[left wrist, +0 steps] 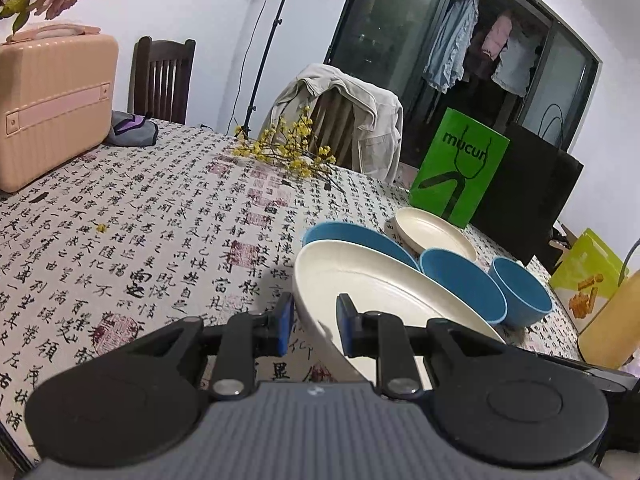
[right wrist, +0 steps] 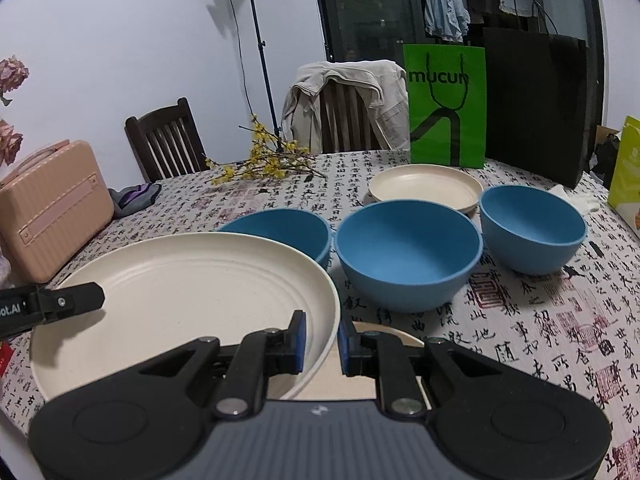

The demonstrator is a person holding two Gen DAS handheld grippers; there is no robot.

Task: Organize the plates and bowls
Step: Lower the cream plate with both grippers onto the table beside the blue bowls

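While both grippers clamp opposite edges of the large cream plate (right wrist: 180, 292), it hangs tilted above the patterned tablecloth (right wrist: 540, 320). The right gripper (right wrist: 322, 344) pinches the plate's near rim between narrow blue pads, and the left gripper (left wrist: 310, 326) grips the far-left rim the same way. Another cream plate (right wrist: 356, 380) lies just under the raised one. Behind stand three blue bowls (right wrist: 408, 252) in a row, with a smaller cream plate (right wrist: 424, 186) beyond them, near a green bag (right wrist: 444, 108). A pink case (right wrist: 52, 208) sits at the table's left.
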